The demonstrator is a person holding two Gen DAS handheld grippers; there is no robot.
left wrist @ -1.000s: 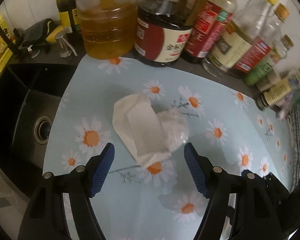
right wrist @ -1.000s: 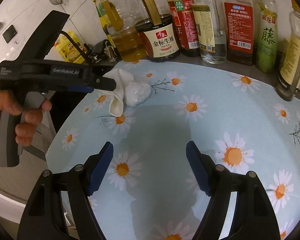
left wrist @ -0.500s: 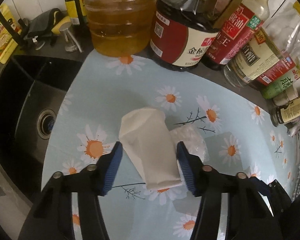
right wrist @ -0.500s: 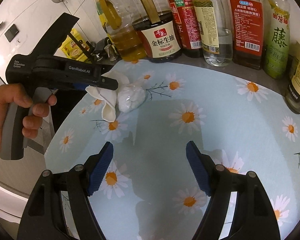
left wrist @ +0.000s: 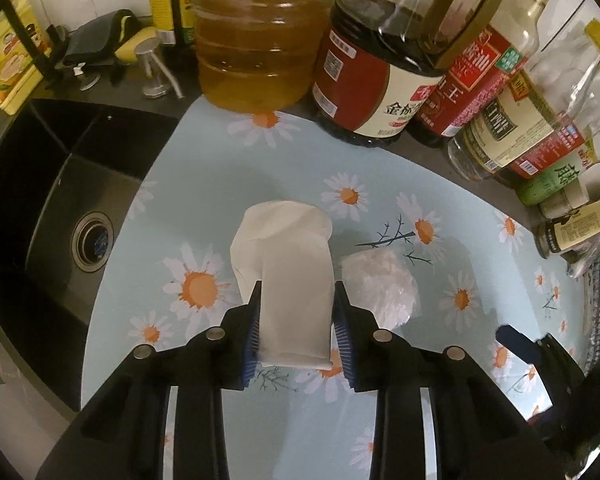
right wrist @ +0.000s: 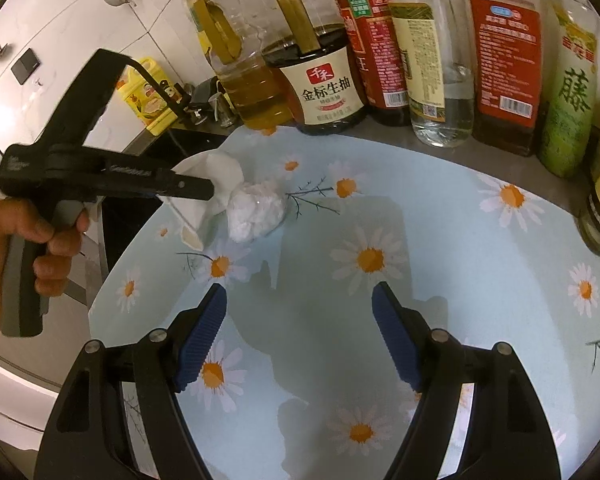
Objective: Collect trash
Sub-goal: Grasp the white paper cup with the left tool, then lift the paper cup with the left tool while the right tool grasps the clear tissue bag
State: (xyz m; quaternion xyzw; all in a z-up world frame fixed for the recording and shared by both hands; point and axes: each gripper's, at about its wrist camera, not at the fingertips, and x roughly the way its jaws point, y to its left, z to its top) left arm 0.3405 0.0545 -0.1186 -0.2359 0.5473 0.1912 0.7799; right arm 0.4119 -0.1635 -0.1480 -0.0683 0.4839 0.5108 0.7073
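At the back of the surface [left wrist: 204, 184] stood a row of containers. The big clear jug [left wrist: 260, 52] was about half full of yellow oil. Next to it the dark jug [left wrist: 372, 80] with the red and white label held a nearly black sauce that reached up to its shoulder. A clear bottle [right wrist: 436, 80] farther right had only a little colourless liquid at the bottom. The black sink [left wrist: 60, 208] on the left showed its drain and I could see nothing in it.

The left claw [left wrist: 296, 336] was closed on the folded white paper [left wrist: 292, 280], with its blue pads pressing both long sides. The long axis of the paper ran along the fingers, and the rounded far end pointed away toward the jugs. In the right wrist view the near end hung down to the daisy-printed cloth. Just beside it on the right lay a crumpled white wad [left wrist: 378, 288] on the cloth, touching the paper or almost so.

The right claw [right wrist: 300, 336] was wide open, held nothing, and hovered over the cloth well apart from the paper.
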